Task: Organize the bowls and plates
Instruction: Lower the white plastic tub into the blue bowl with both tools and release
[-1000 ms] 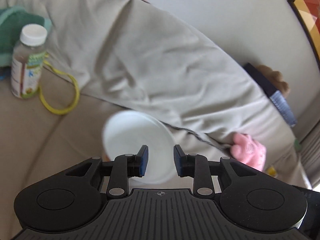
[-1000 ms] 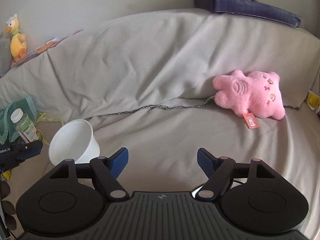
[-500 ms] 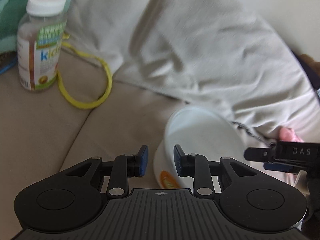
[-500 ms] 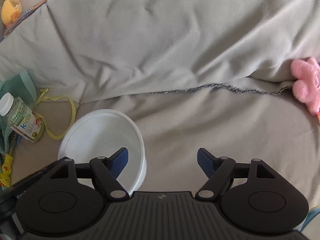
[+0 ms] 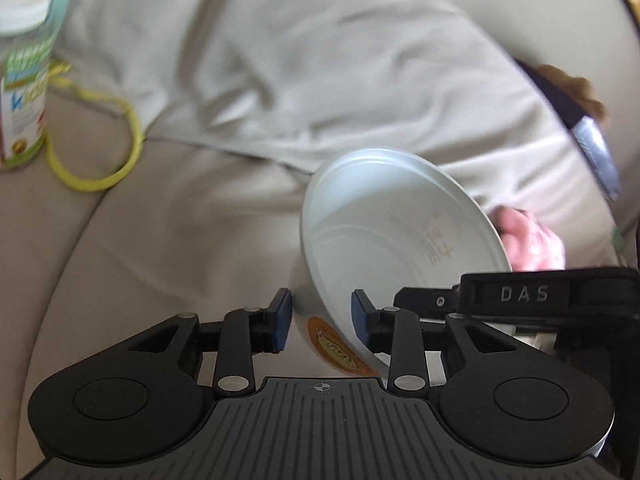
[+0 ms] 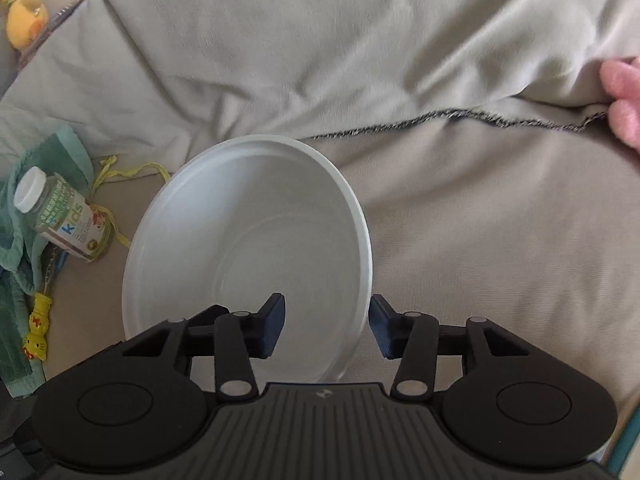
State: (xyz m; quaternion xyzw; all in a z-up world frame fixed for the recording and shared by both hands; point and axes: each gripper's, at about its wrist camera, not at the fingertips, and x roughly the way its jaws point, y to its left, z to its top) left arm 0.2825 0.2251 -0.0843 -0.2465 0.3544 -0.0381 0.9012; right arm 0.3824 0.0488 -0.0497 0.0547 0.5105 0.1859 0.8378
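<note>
Right wrist view showed the right gripper (image 6: 326, 326) brought down over the white bowl (image 6: 248, 264), where a second earlier it had stood back with the bowl far to its left. Its fingers were spread, one inside the bowl and one outside the right wall, straddling the rim without clamping it. The left gripper (image 5: 320, 318) held the bowl's near wall between its pads, gap narrow; whether both pads pressed the wall could not be told for certain, but the tilted bowl appeared carried by it. The bowl had been lifted and swung rightward from its earlier place. Judgement: a hand-over between grippers was in progress.

The bowl hung above the grey sofa seat (image 6: 480, 220). A bottle (image 6: 56, 216) and yellow cord (image 5: 100, 168) lay well left; a pink plush toy (image 6: 624, 104) lay far right. Open cushion remained to the right and beyond for setting down.
</note>
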